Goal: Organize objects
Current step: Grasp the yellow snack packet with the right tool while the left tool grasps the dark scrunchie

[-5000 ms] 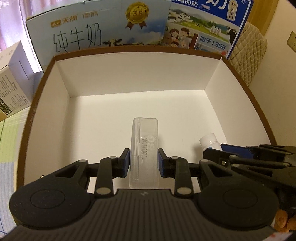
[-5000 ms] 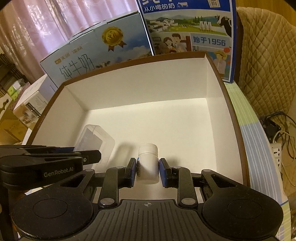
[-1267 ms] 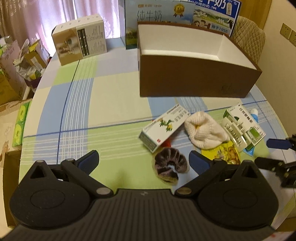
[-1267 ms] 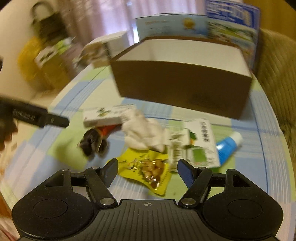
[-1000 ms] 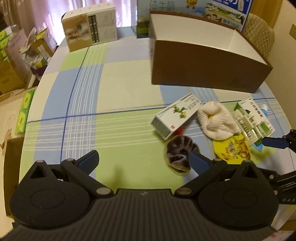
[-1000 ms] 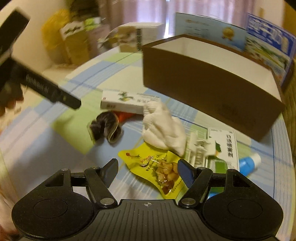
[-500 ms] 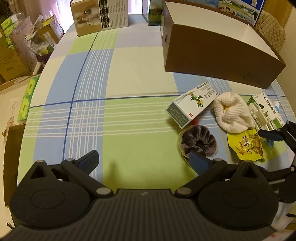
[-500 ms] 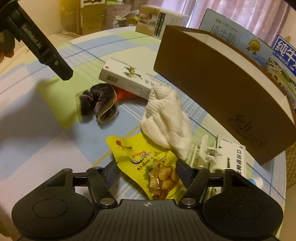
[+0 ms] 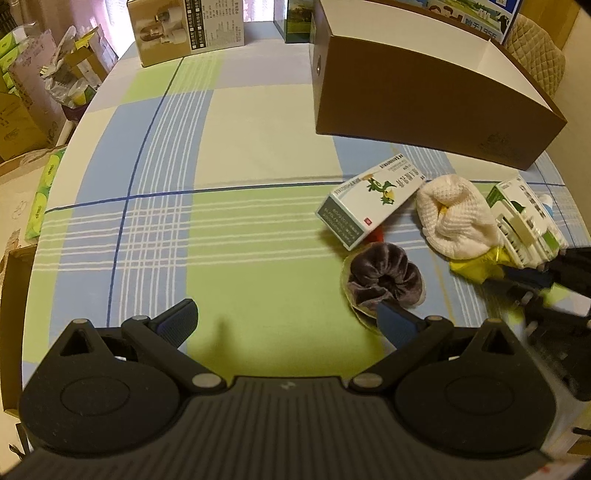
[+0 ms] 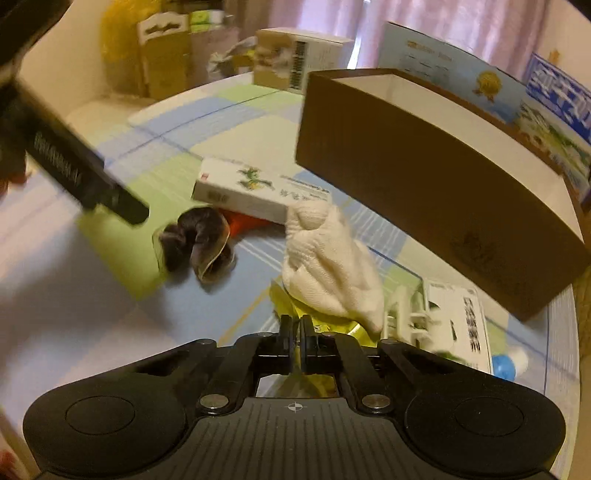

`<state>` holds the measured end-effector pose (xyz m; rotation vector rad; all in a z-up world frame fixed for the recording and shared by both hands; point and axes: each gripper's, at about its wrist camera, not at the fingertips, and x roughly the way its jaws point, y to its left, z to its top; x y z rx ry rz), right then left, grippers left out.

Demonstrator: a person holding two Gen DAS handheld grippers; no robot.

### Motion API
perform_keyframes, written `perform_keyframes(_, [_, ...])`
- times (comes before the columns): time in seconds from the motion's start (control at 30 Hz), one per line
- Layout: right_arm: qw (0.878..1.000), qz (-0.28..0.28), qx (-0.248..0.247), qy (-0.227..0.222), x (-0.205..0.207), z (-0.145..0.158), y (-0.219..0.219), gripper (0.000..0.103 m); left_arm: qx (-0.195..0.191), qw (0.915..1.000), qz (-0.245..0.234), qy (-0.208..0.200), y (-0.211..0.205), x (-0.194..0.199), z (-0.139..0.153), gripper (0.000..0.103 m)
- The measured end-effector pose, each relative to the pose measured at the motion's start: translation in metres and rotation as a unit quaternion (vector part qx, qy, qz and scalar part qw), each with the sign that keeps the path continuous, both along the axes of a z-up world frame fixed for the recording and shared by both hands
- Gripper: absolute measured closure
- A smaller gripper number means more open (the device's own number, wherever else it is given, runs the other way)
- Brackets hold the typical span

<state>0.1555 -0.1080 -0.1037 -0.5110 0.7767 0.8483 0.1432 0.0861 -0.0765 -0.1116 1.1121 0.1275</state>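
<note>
The right gripper [image 10: 294, 332] is clamped on the yellow snack packet [image 10: 314, 323], a crinkled glossy foil pouch lying partly under the white knit cloth [image 10: 328, 269], in front of the brown box [image 10: 424, 177]. The left gripper [image 9: 284, 323] is spread wide, empty, beside the dark velvet scrunchie [image 9: 384, 278].

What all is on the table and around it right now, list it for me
Big box: 1, brown outside, white inside, far right of table.
Medicine carton: 1, white and green, in front of the big box.
Hair scrunchie: 1, dark purple, nearest the left claw.
Knit cloth: 1, cream, right of the carton.
Snack packet: 1, yellow, partly under the cloth.
Toothbrush pack: 1, white and green, right edge.
Tube: 1, blue and white, under the pack.
Milk cartons: 2, blue, behind the big box.
Printed box: 1, tan, far left.
Left claw: open, empty.
Right claw: shut on the snack packet.
</note>
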Motion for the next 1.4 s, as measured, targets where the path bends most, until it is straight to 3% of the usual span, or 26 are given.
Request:
perform_keyframes(0.23, [0.99,-0.071,0.083,0.084,0.015,0.026,-0.024,0.103,-0.007,0.9999,-0.013,0.0,-0.009,0.0,-0.002,0.002])
perform_keyframes(0.53, [0.952,-0.169,0.2,0.156,0.032,0.061,-0.069,0.103,-0.012,0.9996,-0.025,-0.003,-0.021,0.002,-0.004,0.002])
perform_keyframes(0.77, [0.925,-0.221,0.251,0.18,0.044,0.078,-0.102,0.103,-0.016,0.999,-0.041,-0.008,-0.034,0.005,-0.008,0.004])
perform_keyframes(0.97, [0.919,-0.245,0.256,0.171,0.042,0.086,-0.121,0.103,-0.025,0.9989,-0.04,-0.003,-0.043,0.014,-0.021,0.013])
perform_keyframes(1.27, [0.914,-0.263,0.262,0.164,0.038,0.091,-0.138,0.103,-0.028,0.9993,-0.023,-0.006,-0.048,0.027,-0.029,0.014])
perform_keyframes(1.4, [0.913,-0.264,0.265,0.165,0.038,0.093,-0.141,0.103,-0.014,0.9996,-0.023,-0.005,-0.051,0.032,-0.032,0.029])
